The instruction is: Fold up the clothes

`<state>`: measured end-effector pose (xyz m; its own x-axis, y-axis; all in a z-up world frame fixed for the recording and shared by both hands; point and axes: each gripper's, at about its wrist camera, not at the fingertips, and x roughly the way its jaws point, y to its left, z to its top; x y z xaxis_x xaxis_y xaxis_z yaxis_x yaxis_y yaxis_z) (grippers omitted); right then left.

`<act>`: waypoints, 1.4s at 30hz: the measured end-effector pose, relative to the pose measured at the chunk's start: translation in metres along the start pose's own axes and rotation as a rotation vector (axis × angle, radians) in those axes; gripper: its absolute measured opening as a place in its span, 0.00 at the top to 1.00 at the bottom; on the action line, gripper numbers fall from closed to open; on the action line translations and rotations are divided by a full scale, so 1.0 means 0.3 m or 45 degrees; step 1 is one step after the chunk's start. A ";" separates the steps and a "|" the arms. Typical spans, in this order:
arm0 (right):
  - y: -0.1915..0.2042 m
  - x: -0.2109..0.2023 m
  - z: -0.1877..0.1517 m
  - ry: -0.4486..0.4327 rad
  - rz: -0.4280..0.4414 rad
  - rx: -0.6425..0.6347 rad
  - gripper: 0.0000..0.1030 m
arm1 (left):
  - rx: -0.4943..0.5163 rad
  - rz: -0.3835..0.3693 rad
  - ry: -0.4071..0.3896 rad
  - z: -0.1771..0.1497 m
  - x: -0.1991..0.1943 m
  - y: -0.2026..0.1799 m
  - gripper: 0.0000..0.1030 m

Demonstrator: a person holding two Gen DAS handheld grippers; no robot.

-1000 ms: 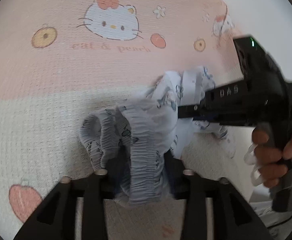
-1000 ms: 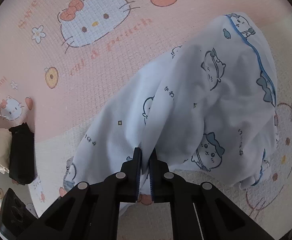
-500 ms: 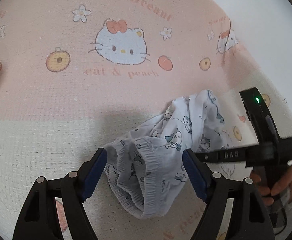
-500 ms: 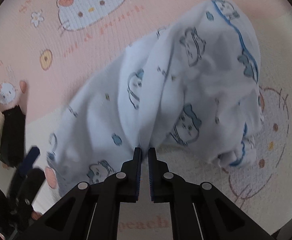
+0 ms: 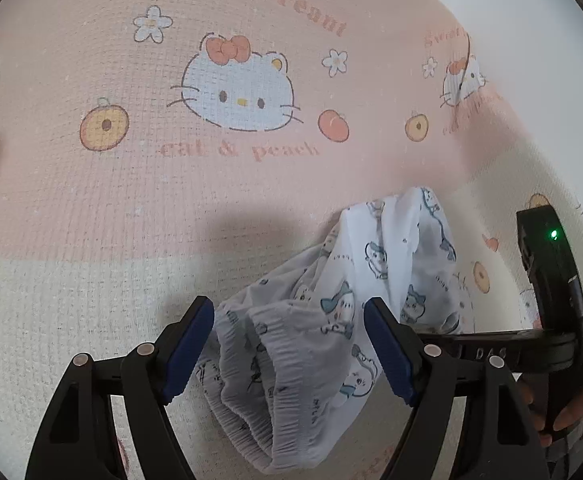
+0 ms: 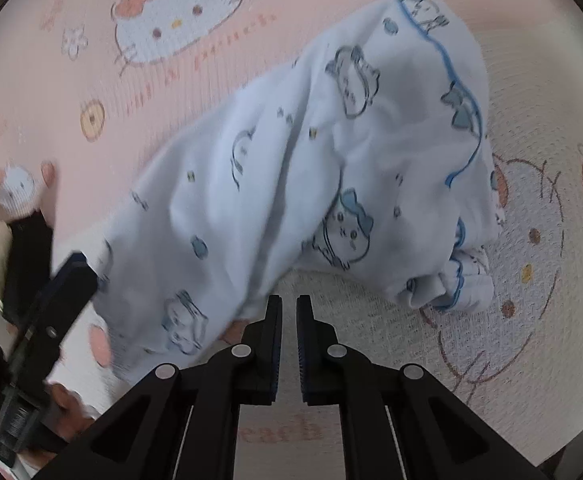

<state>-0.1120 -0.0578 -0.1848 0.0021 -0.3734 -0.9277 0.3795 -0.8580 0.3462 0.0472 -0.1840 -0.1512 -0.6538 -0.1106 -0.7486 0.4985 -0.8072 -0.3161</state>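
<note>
Since a second ago, the left tongs (image 5: pixel 289 346) have spread wide apart and let go of the gathered waistband of the white patterned garment (image 5: pixel 331 320), which is now lying on the bed sheet (image 5: pixel 131 200) between the blue pads (image 5: pixel 189 344) without either pad pressing on it. In the left wrist view the garment is sitting at lower centre, its elastic waistband bunched toward the bottom edge and the rest trailing up to the right. The right tongs (image 6: pixel 289 320) are sitting nearly closed at bottom centre of the right wrist view; whether they are pinching a fold of cloth cannot be told, since the fabric edge is lying just above and left of their tips. There the garment is spreading across the middle of the frame over the pink and cream sheet, blue-trimmed hem at upper right. Folded dark and cream clothes (image 6: pixel 19 248) are lying at the left edge.
</note>
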 end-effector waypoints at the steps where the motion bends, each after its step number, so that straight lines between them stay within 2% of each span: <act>1: -0.001 -0.008 0.006 -0.018 0.005 0.016 0.95 | 0.012 0.002 -0.002 0.002 -0.001 -0.003 0.26; 4: -0.001 -0.026 0.030 -0.040 0.030 0.076 0.92 | 0.072 0.030 0.018 0.003 0.007 -0.018 0.26; 6: -0.004 -0.035 0.046 -0.056 0.091 0.134 0.77 | 0.133 0.054 0.039 -0.002 0.018 -0.032 0.26; 7: -0.004 -0.038 0.054 -0.070 0.133 0.163 0.64 | 0.162 0.068 0.043 -0.005 0.022 -0.038 0.26; 8: -0.004 -0.041 0.063 -0.083 0.174 0.193 0.58 | 0.189 0.083 0.043 -0.009 0.024 -0.045 0.26; 11: 0.004 -0.045 0.089 -0.123 0.301 0.268 0.57 | 0.268 0.128 0.042 -0.020 0.032 -0.063 0.26; 13: 0.009 -0.042 0.096 -0.144 0.339 0.280 0.57 | 0.302 0.134 0.046 -0.024 0.036 -0.067 0.26; 18: 0.056 0.031 0.109 -0.157 0.363 0.307 0.57 | 0.349 0.146 0.048 -0.025 0.043 -0.069 0.26; 19: 0.025 0.015 0.077 -0.148 0.359 0.302 0.57 | 0.350 0.147 0.049 -0.024 0.047 -0.068 0.26; 23: 0.051 -0.005 0.058 -0.160 0.326 0.251 0.57 | 0.325 0.147 0.061 -0.023 0.063 -0.055 0.26; 25: 0.067 -0.006 0.063 -0.174 0.339 0.229 0.57 | 0.303 0.109 0.053 -0.029 0.063 -0.046 0.27; 26: 0.075 -0.002 0.067 -0.178 0.350 0.226 0.57 | 0.297 0.087 0.050 -0.034 0.062 -0.045 0.32; 29: 0.091 0.016 0.073 -0.157 0.380 0.223 0.57 | 0.282 0.055 0.064 -0.048 0.067 -0.040 0.65; 32: 0.094 0.028 0.069 -0.140 0.349 0.221 0.57 | 0.284 0.060 0.063 -0.059 0.064 -0.040 0.78; 42: 0.109 0.036 0.073 -0.127 0.319 0.196 0.57 | 0.332 -0.018 0.059 -0.097 0.000 -0.079 0.80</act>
<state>-0.1197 -0.0975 -0.1804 -0.0160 -0.6066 -0.7949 0.2339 -0.7752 0.5868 0.0519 -0.1480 -0.1607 -0.6297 -0.0763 -0.7731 0.3219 -0.9313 -0.1703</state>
